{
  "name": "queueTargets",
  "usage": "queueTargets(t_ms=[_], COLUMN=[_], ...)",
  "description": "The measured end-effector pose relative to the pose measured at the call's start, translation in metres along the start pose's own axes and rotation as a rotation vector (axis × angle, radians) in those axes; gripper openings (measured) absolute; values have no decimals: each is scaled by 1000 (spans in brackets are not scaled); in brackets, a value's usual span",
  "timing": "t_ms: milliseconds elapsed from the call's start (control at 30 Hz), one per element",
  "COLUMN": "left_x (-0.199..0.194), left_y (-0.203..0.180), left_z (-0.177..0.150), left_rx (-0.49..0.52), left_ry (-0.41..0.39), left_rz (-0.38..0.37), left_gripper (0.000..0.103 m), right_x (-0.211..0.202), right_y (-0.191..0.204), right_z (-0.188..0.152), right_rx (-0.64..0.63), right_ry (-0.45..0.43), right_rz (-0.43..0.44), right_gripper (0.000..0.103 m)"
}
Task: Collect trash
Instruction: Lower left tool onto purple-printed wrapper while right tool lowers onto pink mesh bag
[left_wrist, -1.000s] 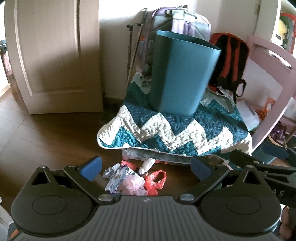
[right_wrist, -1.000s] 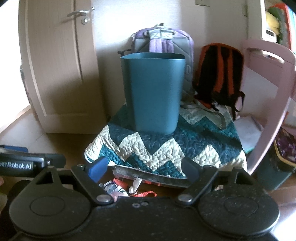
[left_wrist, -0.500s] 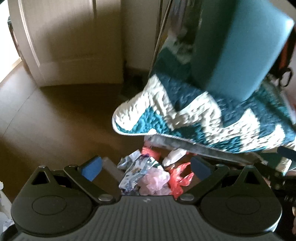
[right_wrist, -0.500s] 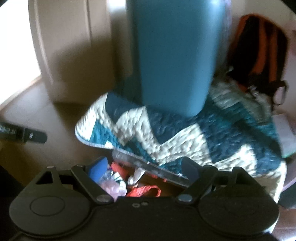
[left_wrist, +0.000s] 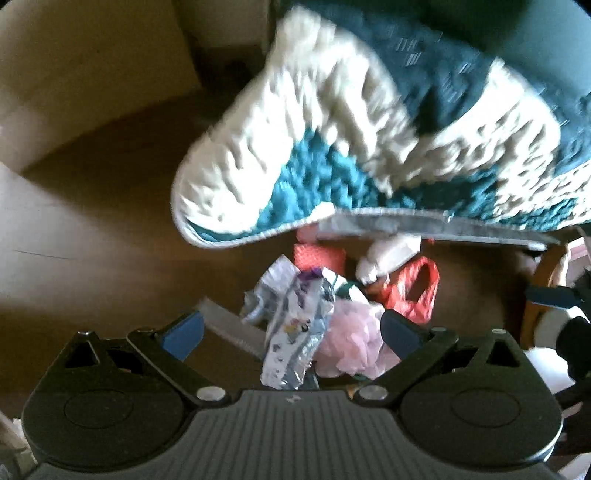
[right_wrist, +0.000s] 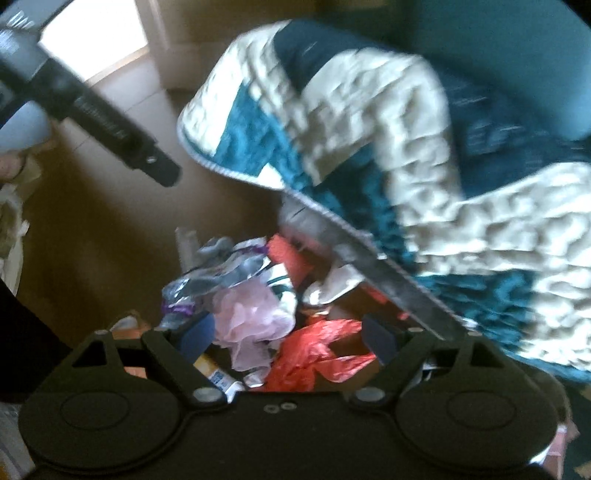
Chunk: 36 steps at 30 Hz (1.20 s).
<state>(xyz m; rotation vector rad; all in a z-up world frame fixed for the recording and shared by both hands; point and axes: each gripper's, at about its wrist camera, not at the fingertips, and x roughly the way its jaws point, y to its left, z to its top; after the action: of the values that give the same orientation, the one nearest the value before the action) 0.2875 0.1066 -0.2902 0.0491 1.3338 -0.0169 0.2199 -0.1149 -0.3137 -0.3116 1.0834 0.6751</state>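
Observation:
A heap of trash lies on the brown floor under the quilt's edge: a silver printed wrapper (left_wrist: 295, 325), a pink crumpled bag (left_wrist: 351, 343), a red plastic bag (left_wrist: 413, 291) and a white crumpled piece (left_wrist: 388, 254). My left gripper (left_wrist: 291, 332) is open, low over the wrapper and pink bag. My right gripper (right_wrist: 284, 336) is open over the pink bag (right_wrist: 251, 317) and red bag (right_wrist: 314, 350). The teal bin (right_wrist: 517, 48) shows only as a blurred patch at top right.
A teal and white zigzag quilt (left_wrist: 369, 147) overhangs the heap on a low stand. A cream door (left_wrist: 92, 74) stands at the back left. The left gripper's body (right_wrist: 92, 99) crosses the right wrist view at upper left. Both views are blurred.
Both grippers have tilted down and come closer to the trash heap. The bin has slid out of the top of both views. Both stay open.

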Motion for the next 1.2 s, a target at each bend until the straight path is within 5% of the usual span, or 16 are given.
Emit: queueTargets(t_ms=[200,633,767,933,1167,1200], left_x=[60,183,211,231,235,234], left_y=[6,41,47,49,52,54], left_z=[-5,-15,-19,-25,-26,-26], left_rx=[127,-54,-110,-142,-166,-173], left_ry=[56,197,254,301,315,314], left_rz=[-19,-152,-181,-237,-253,-258], left_gripper=[102,102,88,88,58,47], right_x=[61,160,181,198,213,215], right_y=[15,61,69,71,75,75], right_z=[5,0,-5,-12,-15,-15], right_rx=[-70,-235,-308,-349,-383,-389], right_ry=[79,186,210,240,243,241], right_rz=[49,91,77,72,54,57], right_gripper=[87,87,85,84,83,83])
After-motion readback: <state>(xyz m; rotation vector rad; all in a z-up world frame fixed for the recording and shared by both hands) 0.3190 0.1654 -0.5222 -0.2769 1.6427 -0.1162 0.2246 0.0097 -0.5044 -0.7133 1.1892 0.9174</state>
